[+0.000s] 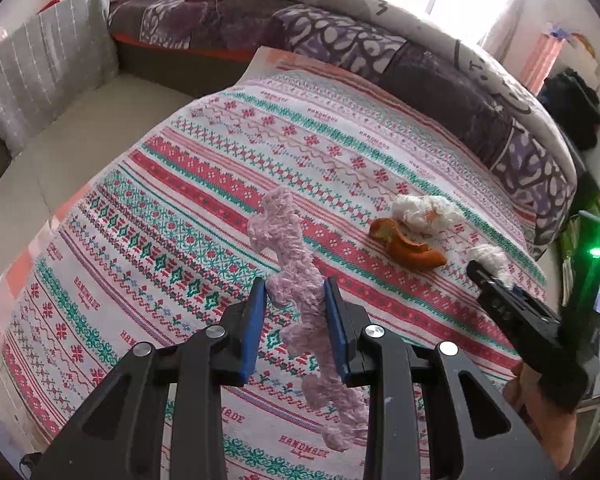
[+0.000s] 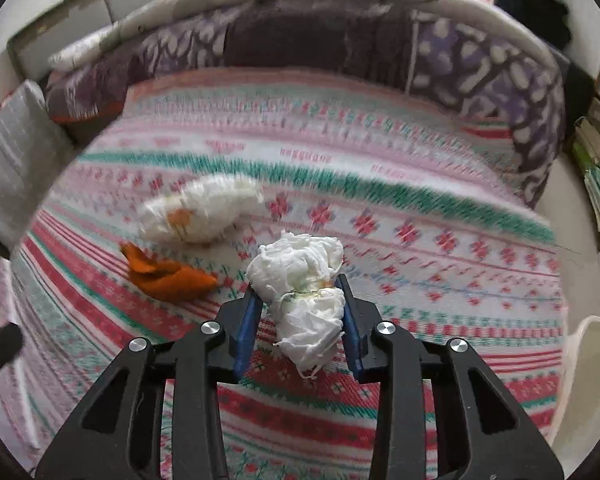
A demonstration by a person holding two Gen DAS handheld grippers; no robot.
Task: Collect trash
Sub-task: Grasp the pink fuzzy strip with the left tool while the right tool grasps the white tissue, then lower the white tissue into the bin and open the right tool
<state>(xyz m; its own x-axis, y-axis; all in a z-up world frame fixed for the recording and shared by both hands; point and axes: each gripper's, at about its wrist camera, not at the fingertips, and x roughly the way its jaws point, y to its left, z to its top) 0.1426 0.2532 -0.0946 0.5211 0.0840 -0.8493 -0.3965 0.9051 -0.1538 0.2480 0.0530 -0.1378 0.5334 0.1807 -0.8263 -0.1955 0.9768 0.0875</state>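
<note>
Left gripper (image 1: pixel 295 300) clamps a fuzzy pink yarn strip (image 1: pixel 296 280); right gripper (image 2: pixel 299 300) pinches a crumpled white tissue wad (image 2: pixel 304 280); beyond the jaws, an orange peel (image 2: pixel 168 274) and a second tissue (image 2: pixel 198 210) remain (uncollected).

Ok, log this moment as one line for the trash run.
left gripper: holding pink yarn strip | right gripper: clamped on white tissue wad | on tablecloth: orange peel, second tissue

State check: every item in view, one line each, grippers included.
Left gripper: shut on pink yarn strip.
Pink yarn strip: held, hanging clear of the cloth.
Right gripper: shut on tissue wad.
Tissue wad: held between the pads.
Second tissue wad: loose on the cloth, orange stain.
Orange peel: loose on the cloth, beside second wad.
Patterned cloth: spread flat.
</note>
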